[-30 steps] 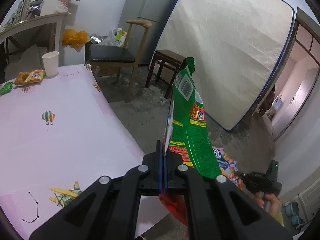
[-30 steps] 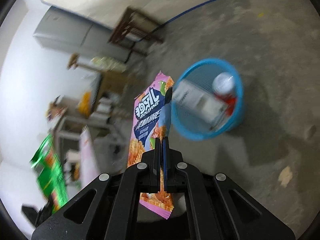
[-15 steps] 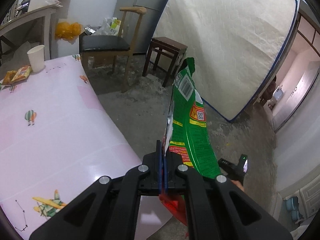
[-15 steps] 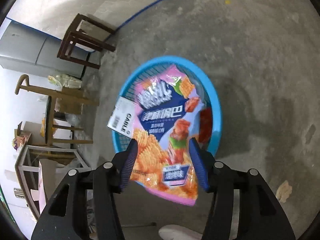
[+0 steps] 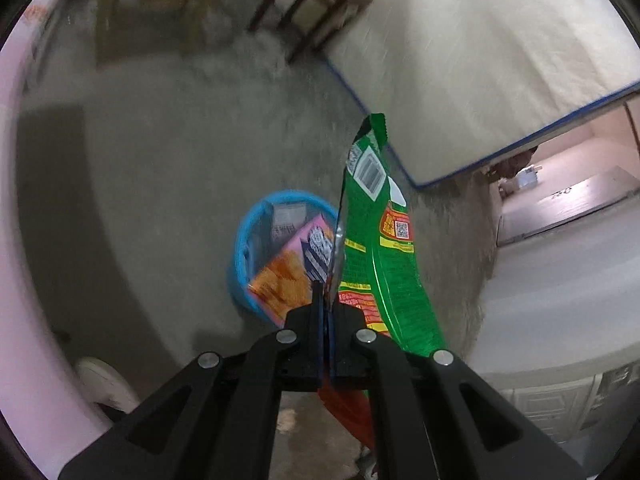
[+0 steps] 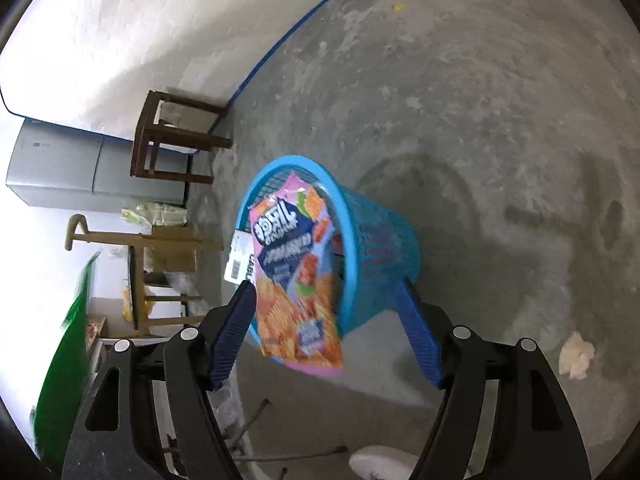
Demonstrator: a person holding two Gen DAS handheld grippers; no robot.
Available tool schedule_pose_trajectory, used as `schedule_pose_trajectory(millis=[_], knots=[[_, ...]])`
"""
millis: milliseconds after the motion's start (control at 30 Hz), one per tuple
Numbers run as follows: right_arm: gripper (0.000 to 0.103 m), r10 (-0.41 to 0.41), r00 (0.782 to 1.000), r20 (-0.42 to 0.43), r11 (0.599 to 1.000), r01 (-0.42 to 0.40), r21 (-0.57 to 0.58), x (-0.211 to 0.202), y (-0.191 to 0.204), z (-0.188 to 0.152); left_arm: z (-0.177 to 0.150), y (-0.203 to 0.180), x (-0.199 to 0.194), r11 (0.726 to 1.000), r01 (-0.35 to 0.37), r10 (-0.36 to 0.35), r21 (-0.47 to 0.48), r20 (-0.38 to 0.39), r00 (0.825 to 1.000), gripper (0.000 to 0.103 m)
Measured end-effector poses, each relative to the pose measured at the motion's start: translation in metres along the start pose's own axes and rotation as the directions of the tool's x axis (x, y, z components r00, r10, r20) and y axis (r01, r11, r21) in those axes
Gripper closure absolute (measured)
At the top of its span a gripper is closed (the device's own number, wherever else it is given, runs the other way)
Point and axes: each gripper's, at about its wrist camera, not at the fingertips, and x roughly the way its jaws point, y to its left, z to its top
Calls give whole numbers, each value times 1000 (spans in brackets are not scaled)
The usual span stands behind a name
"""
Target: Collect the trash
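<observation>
My left gripper is shut on a green snack bag and holds it upright above the floor, over and just right of the blue mesh trash basket. My right gripper is open and empty above the same basket. A pink snack bag lies half in the basket, leaning over its near rim; it also shows in the left wrist view. A white box sits inside the basket. The green bag shows blurred at the right wrist view's left edge.
A mattress leans on the wall beside a dark wooden stool and a grey fridge. A wooden chair stands nearby. The pink table edge is at the left. A crumpled tissue lies on the concrete floor.
My right gripper opened wider and drew back; the pink bag stayed in the basket. My left gripper swung from the table toward the floor, bringing the green bag over the basket.
</observation>
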Motion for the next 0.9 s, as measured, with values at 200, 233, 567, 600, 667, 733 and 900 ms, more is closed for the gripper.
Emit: schedule_pose_trajectory(millis=[200, 233, 567, 600, 667, 733, 900], knots=[[34, -9, 1000, -28, 999, 10, 37, -17, -31, -14, 3, 13, 113, 991, -86, 74, -105, -114, 991, 62], [34, -15, 999, -31, 999, 16, 42, -19, -34, -15, -1, 20, 126, 979, -153, 131, -136, -157, 979, 56], [60, -34, 999, -15, 959, 28, -283, -21, 41, -8, -15, 4, 40, 983, -149, 146, -109, -36, 989, 54], [65, -36, 999, -25, 942, 25, -335, -14, 57, -10, -15, -3, 25, 988, -138, 136, -75, -21, 990, 53], [70, -76, 995, -62, 881, 38, -472, 13, 97, -20, -21, -20, -9, 996, -90, 90, -12, -5, 996, 47], [83, -160, 983, -87, 817, 82, -570, 49, 122, -32, -27, -32, -39, 999, -30, 31, 27, -10, 999, 46], [97, -463, 873, -155, 695, 249, -675, 174, 125, -44, -61, -25, -143, 987, -18, 6, 159, 75, 997, 40]])
